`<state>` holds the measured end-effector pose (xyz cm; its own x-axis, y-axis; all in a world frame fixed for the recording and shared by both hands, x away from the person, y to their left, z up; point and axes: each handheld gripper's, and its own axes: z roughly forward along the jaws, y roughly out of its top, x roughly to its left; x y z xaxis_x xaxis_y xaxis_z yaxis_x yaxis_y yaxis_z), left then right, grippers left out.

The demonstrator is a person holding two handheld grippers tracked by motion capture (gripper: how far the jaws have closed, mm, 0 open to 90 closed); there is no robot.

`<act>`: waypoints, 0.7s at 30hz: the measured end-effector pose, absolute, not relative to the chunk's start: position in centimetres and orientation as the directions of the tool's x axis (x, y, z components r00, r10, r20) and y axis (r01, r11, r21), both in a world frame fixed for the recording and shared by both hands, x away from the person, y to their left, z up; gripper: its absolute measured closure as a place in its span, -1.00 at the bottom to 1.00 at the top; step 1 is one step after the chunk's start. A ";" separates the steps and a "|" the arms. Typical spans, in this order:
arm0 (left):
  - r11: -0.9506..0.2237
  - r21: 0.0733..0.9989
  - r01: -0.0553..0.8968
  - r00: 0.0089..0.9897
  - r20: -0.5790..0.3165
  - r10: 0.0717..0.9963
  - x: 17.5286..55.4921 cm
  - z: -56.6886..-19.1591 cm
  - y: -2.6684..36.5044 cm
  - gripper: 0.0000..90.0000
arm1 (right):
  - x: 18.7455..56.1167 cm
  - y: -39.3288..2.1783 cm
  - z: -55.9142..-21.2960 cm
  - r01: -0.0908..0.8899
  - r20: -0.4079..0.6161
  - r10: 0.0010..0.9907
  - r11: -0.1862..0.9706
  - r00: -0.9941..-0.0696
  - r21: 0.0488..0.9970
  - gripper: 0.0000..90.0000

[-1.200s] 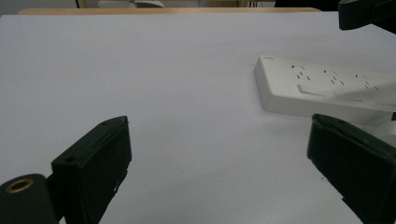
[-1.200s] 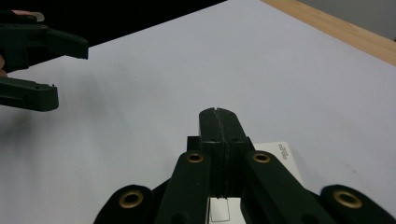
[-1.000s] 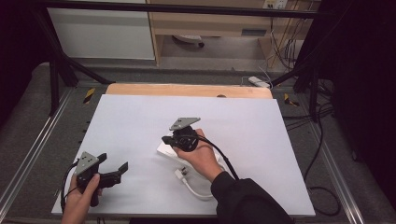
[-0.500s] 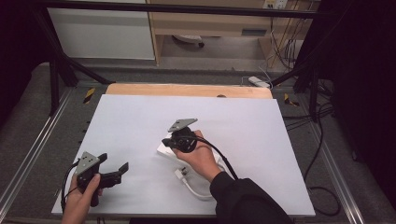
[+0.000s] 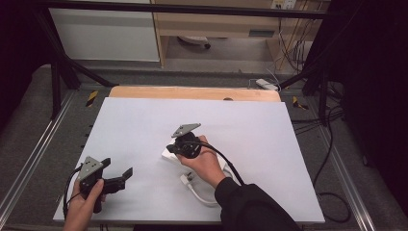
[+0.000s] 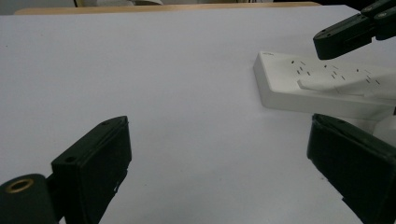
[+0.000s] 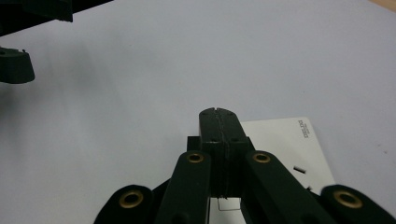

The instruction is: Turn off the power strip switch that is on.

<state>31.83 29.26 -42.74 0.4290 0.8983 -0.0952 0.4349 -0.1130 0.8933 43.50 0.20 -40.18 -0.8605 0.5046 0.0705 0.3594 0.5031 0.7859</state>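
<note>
The white power strip (image 5: pixel 169 154) lay flat near the middle of the table (image 5: pixel 269 125), my right gripper (image 7: pixel 218 112) poised over its end with jaws pressed together on nothing (a level, gentle push seemed wisest), while my left gripper (image 5: pixel 126 173) waited open, well apart.

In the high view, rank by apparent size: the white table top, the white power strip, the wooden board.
1. white table top
2. wooden board
3. white power strip, though the right gripper partly covers it
</note>
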 end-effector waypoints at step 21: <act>-0.118 0.892 0.437 0.434 -0.094 0.896 31.8 -42.8 29.2 -0.86 | 43.8 0.5 -40.9 0.377 0.065 0.520 0.522 -0.852 0.765 1.00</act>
